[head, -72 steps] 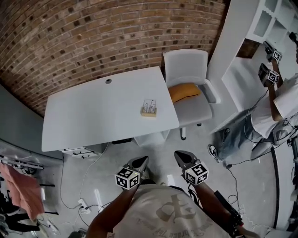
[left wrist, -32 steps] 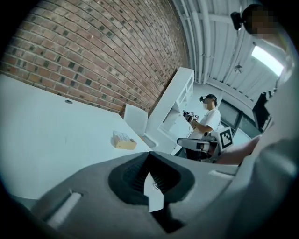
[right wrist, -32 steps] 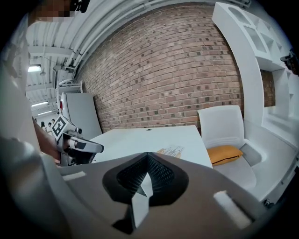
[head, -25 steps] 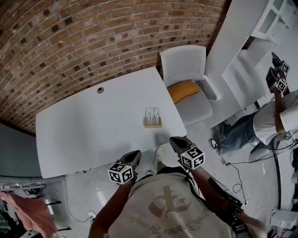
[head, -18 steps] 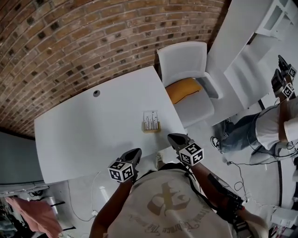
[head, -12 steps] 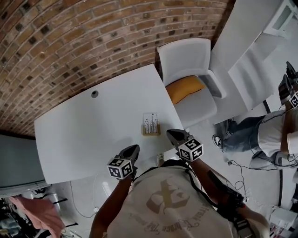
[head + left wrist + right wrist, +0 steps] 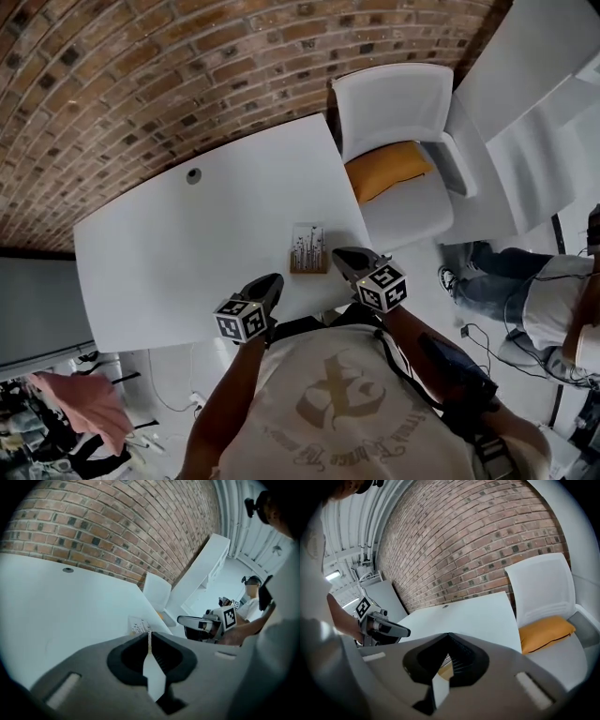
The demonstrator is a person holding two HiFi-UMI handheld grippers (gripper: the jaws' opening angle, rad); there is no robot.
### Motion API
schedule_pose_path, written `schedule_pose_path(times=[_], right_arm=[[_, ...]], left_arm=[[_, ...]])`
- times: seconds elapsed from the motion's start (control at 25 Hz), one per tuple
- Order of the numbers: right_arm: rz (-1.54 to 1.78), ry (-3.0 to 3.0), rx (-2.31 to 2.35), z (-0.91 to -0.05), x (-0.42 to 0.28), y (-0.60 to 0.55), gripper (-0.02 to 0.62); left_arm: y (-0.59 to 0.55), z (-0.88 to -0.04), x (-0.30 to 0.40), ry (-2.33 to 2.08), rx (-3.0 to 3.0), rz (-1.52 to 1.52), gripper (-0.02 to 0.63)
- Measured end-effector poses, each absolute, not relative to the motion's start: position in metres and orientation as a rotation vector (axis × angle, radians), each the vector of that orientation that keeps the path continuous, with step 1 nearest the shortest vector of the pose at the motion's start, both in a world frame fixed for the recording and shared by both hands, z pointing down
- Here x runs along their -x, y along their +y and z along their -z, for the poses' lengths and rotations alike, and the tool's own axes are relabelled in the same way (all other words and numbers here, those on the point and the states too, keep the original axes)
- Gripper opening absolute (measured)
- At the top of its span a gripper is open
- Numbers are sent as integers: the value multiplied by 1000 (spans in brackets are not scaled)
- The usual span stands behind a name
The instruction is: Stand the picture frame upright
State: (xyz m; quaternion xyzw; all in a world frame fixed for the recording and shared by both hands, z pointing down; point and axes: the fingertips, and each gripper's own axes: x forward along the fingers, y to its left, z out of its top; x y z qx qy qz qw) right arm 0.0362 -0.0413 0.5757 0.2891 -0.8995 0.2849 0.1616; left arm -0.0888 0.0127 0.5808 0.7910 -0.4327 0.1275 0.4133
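The picture frame (image 7: 308,248), a small white print with a wooden lower edge, lies flat on the white table (image 7: 178,234) near its front right corner. My left gripper (image 7: 272,280) hovers over the table's front edge just left of the frame. Its jaws have just been opening and stand a narrow slit apart with nothing between them. My right gripper (image 7: 338,253) is shut and empty, its tip just right of the frame. In the left gripper view the frame (image 7: 138,625) shows past the left gripper (image 7: 149,633). In the right gripper view the right gripper (image 7: 449,635) hides most of the frame (image 7: 446,669).
A white chair (image 7: 398,98) with an orange cushion (image 7: 384,171) stands at the table's right end. A brick wall (image 7: 187,66) runs behind the table. Another person (image 7: 525,286) stands at the right on the floor. Cables and pink cloth (image 7: 80,408) lie at lower left.
Both grippers have come forward from over the floor to the table's front edge, ending on either side of the frame. The frame has not moved on the table.
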Motion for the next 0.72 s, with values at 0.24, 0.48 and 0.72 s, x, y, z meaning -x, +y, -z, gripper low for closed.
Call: schedule_pose_path(times=[0.24, 0.48, 0.72], right_arm=[[-908, -2525, -821, -591, -36, -49, 8], [-1031, -2436, -889, -610, -39, -53, 8], [-1210, -2320, -925, -629, -37, -51, 9]], left_arm=[[4, -596, 84, -1035, -1934, -342, 26], [-7, -622, 78, -916, -1874, -421, 111], [-14, -650, 76, -822, -1742, -528, 250]])
